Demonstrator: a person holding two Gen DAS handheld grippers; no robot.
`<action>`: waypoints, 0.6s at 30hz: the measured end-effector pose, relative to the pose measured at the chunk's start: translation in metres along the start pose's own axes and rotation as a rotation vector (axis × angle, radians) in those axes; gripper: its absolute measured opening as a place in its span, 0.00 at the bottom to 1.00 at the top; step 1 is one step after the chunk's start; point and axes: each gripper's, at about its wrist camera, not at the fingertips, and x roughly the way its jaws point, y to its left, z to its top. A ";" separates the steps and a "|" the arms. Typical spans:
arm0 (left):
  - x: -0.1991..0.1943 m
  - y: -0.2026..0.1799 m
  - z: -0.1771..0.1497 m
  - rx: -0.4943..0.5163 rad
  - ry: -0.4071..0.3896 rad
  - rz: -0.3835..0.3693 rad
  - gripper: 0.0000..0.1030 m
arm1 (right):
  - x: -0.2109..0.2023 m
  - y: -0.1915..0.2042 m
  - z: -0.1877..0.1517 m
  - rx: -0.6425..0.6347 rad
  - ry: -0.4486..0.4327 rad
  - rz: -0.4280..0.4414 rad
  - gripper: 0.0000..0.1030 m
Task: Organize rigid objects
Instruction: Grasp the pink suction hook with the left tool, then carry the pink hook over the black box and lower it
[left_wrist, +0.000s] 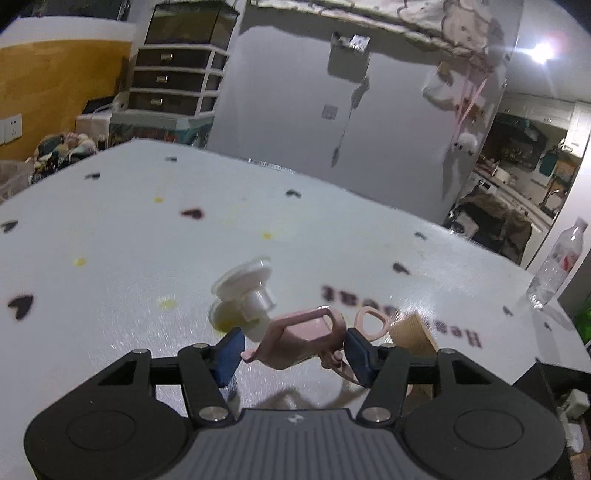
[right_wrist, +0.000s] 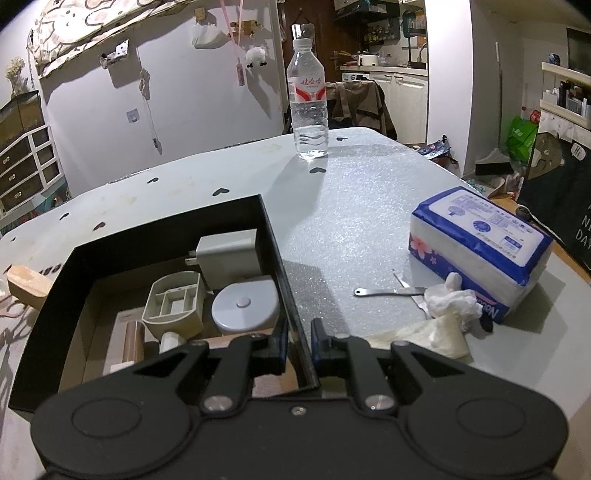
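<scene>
Left gripper is up off the table, with a pink plastic tool sitting between its blue pads; pads are set fairly wide and the right pad touches the tool's end, but I can't tell if the left pad actually bears on it, frame is motion-blurred. Tool has a loop handle and a narrow spout-like tip pointing toward the left pad. Just beyond the fingers, a white plastic funnel-like piece lies tipped on the table, a pink ring sits just beside the right pad, and a tan wooden block is next to that, partly cut off by the finger. Right gripper has its fingers nearly together, straddling the right wall of the black box, one finger inside, one outside; whether they actually pinch the wall is hard to make out. Inside the box: white charger at the back, round white disc by the right wall, beige compartment tray leaning left of it, something metallic tan lower left, partly hidden. Outside, right of the box: water bottle upright at the far edge, tissue pack, crumpled tissue touching it, small metal tool flat on the table.
</scene>
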 end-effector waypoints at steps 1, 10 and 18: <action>-0.003 0.000 0.002 0.003 -0.009 0.002 0.58 | 0.000 0.000 0.000 0.001 0.000 0.000 0.13; -0.028 -0.015 0.019 0.053 -0.054 -0.118 0.58 | 0.000 0.000 0.000 0.005 -0.003 0.003 0.13; -0.026 -0.076 0.015 0.184 -0.002 -0.337 0.58 | -0.001 -0.002 -0.001 0.014 -0.008 0.011 0.12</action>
